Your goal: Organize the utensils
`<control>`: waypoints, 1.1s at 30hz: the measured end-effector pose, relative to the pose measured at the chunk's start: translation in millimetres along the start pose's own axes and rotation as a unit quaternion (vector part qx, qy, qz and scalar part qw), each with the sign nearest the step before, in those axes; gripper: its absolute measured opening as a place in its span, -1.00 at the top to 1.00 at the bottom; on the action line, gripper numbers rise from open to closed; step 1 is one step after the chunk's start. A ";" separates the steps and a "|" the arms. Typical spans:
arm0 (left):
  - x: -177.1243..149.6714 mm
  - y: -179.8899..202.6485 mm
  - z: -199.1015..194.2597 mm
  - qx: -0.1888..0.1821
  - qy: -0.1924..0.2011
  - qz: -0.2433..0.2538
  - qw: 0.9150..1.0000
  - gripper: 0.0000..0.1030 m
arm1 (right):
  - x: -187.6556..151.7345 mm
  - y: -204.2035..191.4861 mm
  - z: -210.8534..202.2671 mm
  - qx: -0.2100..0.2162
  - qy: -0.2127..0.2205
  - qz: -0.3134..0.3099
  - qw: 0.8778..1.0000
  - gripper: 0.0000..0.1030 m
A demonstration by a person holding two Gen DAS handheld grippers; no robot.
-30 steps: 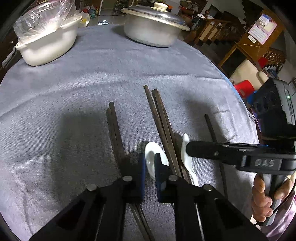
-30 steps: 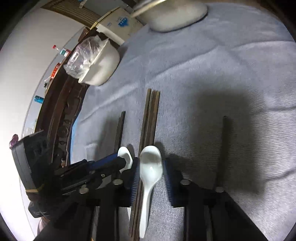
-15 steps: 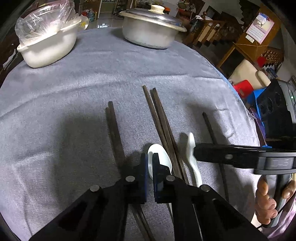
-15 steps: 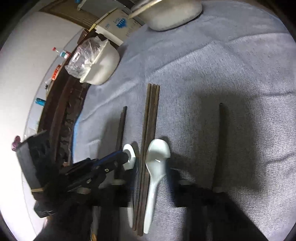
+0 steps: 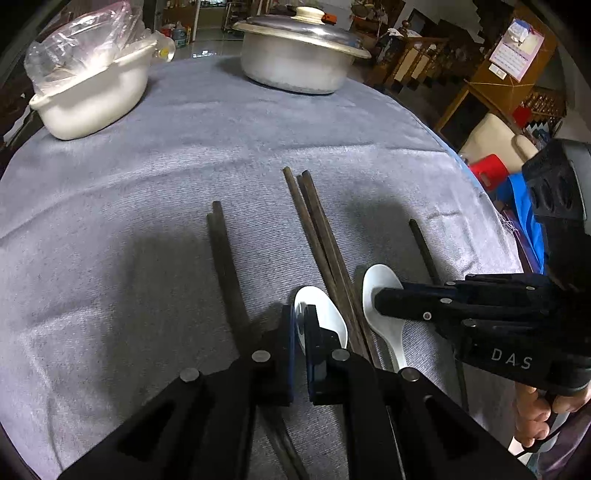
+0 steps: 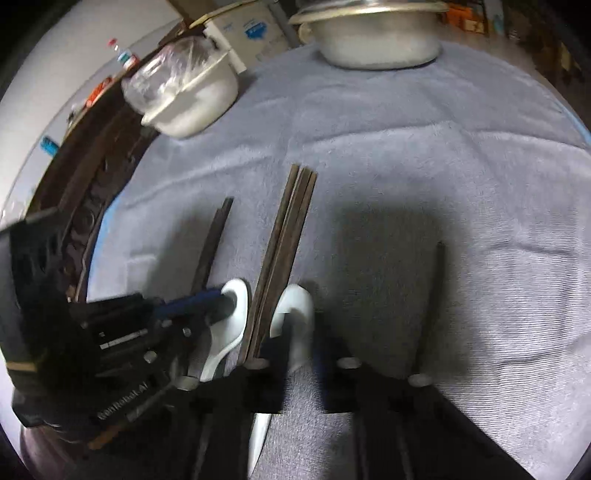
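my left jaws (image 5: 300, 325) pinch one white spoon (image 5: 325, 314) left of the chopsticks (image 5: 325, 236), my right jaws (image 5: 376, 295) clamp the other spoon (image 5: 384, 325) beside them, so i should lift both level off the table (image 5: 184, 184).

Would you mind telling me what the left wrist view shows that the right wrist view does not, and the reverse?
Only the left wrist view shows the hand gripping the right gripper's handle, a wall calendar and a red stool. Only the right wrist view shows a cardboard box and the dark carved wooden edge beside the table. Both show the grey tablecloth, lidded metal pot, white tub with plastic bag, dark chopsticks and two white spoons, with each gripper's jaws closed at a spoon bowl.
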State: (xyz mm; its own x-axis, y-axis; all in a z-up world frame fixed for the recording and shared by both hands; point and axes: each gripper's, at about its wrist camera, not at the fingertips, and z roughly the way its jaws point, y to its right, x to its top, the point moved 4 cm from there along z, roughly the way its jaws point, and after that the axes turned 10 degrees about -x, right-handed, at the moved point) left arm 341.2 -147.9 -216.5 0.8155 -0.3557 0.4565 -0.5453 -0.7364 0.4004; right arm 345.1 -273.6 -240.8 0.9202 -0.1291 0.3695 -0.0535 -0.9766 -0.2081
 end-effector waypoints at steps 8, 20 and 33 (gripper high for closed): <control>-1.9 -1.6 -29.9 -0.008 0.039 -0.007 0.999 0.96 | -9.9 7.9 -14.4 0.028 0.027 0.030 0.999 0.91; -3.3 10.5 -18.4 0.000 0.012 0.009 1.000 0.19 | -17.6 22.4 -22.0 0.025 0.031 0.051 0.998 0.91; -1.7 6.6 -3.6 0.035 -0.003 0.023 0.999 0.88 | -17.5 30.5 -18.2 0.041 0.032 0.065 0.997 0.91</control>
State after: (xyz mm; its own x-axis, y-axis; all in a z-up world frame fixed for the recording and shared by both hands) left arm 335.6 -150.1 -211.8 0.7916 -0.3926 0.4683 -0.5669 -0.7579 0.3229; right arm 320.3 -304.2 -237.1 0.8805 -0.2669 0.3917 -0.1363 -0.9340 -0.3302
